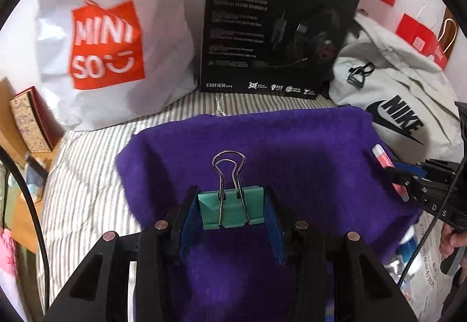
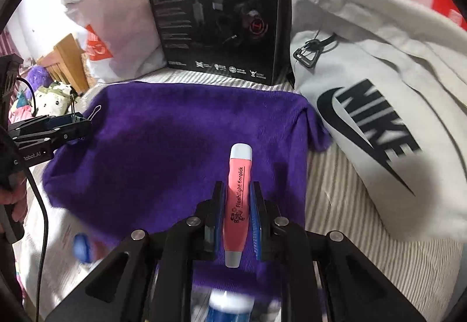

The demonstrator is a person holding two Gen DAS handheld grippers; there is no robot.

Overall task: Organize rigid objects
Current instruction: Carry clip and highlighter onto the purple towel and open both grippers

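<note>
Fuzzy matt purple cloth (image 1: pixel 292 152), teal painted binder clip (image 1: pixel 232 209) with shiny wire handles, smooth glossy pink plastic earpick (image 2: pixel 238 199), striped woven bedsheet (image 1: pixel 87 176), glossy black cardboard box (image 1: pixel 277 21), matt grey fabric bag (image 2: pixel 379 106)

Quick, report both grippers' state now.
Left gripper: shut on the green binder clip.
Right gripper: shut on the pink flashlight earpick.

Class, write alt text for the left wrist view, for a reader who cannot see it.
The left gripper clamps a green binder clip above a purple cloth on a striped bedsheet. At right, the right gripper holds a pink earpick flashlight. Behind stand a white Miniso bag, a black Edifier box and a grey Nike bag.
</note>
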